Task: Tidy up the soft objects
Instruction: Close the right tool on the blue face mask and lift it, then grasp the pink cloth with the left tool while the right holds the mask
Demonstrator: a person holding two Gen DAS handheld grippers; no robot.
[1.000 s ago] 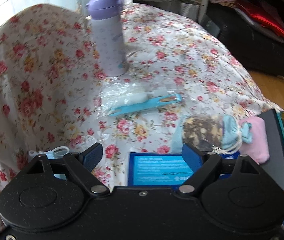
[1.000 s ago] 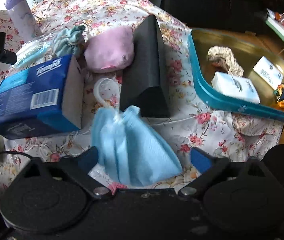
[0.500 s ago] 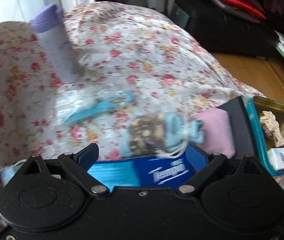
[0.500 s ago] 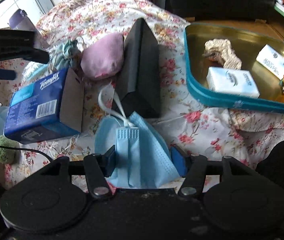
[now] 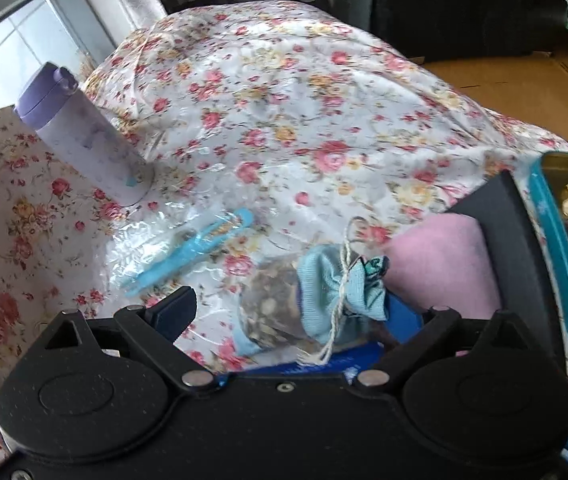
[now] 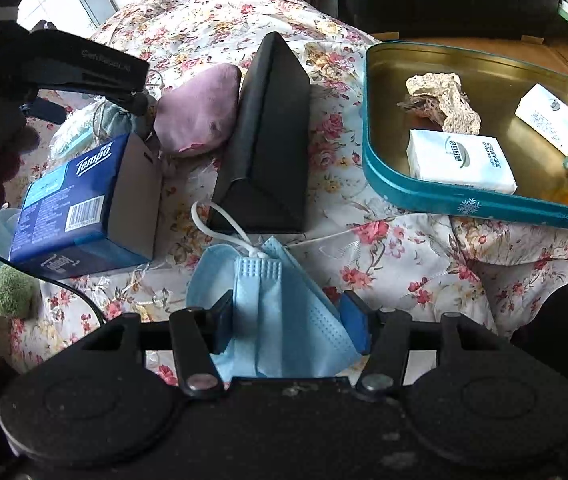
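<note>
A light blue face mask lies folded on the flowered cloth. My right gripper is closing on it, and both pads press its bunched sides. A teal drawstring pouch with a dark speckled filling lies between the fingers of my left gripper. Its jaws are opening wide and do not touch the pouch. A pink soft cushion rests right of the pouch, against a black triangular case. The teal tin tray holds a lace piece and white tissue packs.
A blue Tempo tissue box lies left of the mask, a green pompom below it. A purple bottle stands at the far left, with blue tweezers in a clear bag near it. The cloth drops off beyond the tray.
The right jaws have come in onto the mask. The left gripper has swung right, from over the tissue box to around the teal pouch, and its jaws have widened.
</note>
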